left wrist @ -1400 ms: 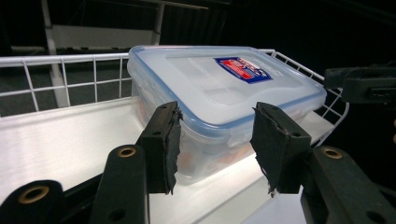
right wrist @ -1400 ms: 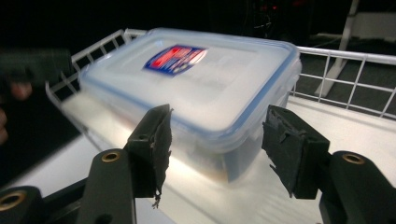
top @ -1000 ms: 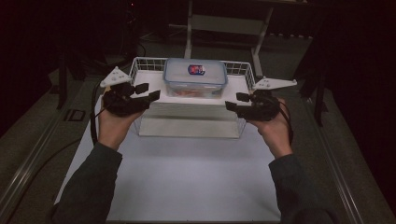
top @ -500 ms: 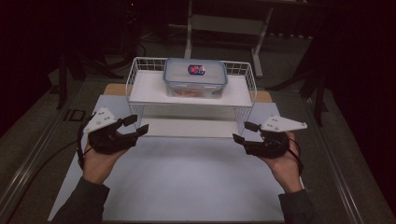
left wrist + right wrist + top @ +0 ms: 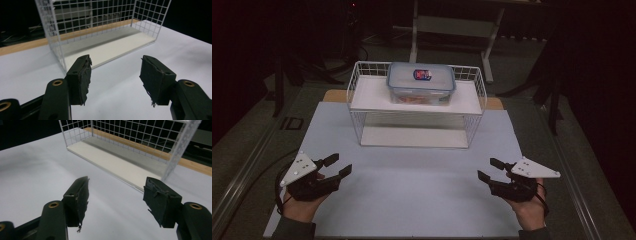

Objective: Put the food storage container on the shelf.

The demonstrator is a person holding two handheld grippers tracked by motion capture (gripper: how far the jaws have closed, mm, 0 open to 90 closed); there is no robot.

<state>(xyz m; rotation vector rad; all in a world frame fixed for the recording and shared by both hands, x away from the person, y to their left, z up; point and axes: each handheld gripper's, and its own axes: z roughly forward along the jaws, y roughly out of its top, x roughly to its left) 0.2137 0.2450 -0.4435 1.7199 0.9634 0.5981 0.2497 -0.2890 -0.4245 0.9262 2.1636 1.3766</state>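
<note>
Left gripper (image 5: 337,167): held in the person's left hand (image 5: 299,207) at the near left of the table (image 5: 412,190); jaws spread apart, nothing between them; grey three-cornered plate on top. In the left gripper view the gripper (image 5: 115,75) shows torn black padding on both jaws, pointing toward the wire rack (image 5: 100,27).

Right gripper (image 5: 488,170): held in the right hand (image 5: 527,212) at the near right of the table; jaws likewise spread wide, holding nothing. In the right gripper view the gripper (image 5: 116,195) faces the rack (image 5: 130,142) from the other side, well apart from it.

White table surface: bare between the two grippers.

Wire rack (image 5: 362,107): white, two-tiered, standing at the far middle of the table; white board on the lower level and another on the upper shelf.

Food container (image 5: 421,82): clear plastic with a clip-on lid and a red-and-blue label on top, resting on the upper shelf of the rack, roughly centred; reddish contents show through its wall.

Wooden strip (image 5: 334,96): runs along the far edge of the table behind the rack.

Surroundings: dark; a pale metal stand (image 5: 452,25) beyond the table.
</note>
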